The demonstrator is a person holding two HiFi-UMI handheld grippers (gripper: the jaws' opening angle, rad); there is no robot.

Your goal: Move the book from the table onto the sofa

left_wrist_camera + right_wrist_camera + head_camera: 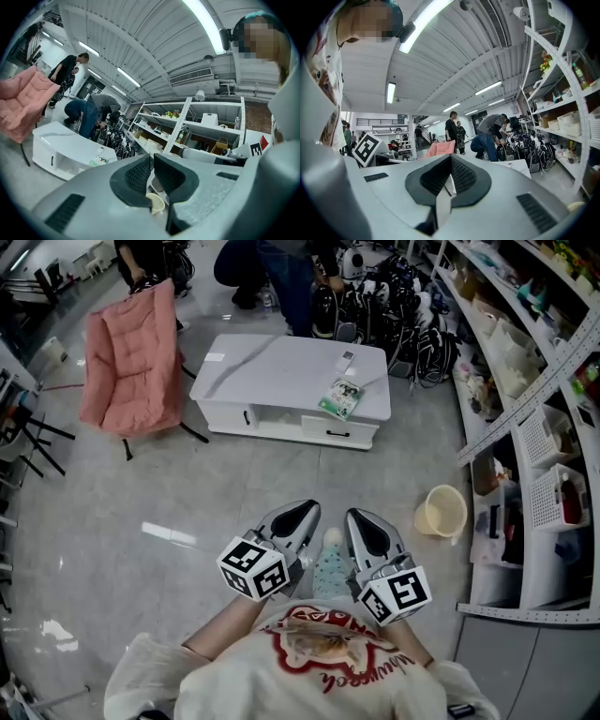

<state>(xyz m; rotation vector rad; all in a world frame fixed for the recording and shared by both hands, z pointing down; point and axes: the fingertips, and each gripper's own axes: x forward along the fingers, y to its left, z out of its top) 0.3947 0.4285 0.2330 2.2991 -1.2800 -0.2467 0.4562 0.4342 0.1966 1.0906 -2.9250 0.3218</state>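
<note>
The book (341,397), with a green cover, lies on the right front part of the low white table (272,371). The pink cushioned sofa chair (131,362) stands to the table's left. My left gripper (292,518) and right gripper (369,532) are side by side close to my body, well short of the table, both shut with nothing between their fingers. In the left gripper view the shut left gripper (152,164) points past the table (61,145) and book (99,161). Beyond the right gripper (450,164), the right gripper view shows the sofa chair (440,148).
A yellow basket (442,510) sits on the floor by the white shelves (539,437) on the right. Several black bags (394,310) crowd behind the table, where people (281,268) stand and crouch. A small flat item (346,359) lies on the table.
</note>
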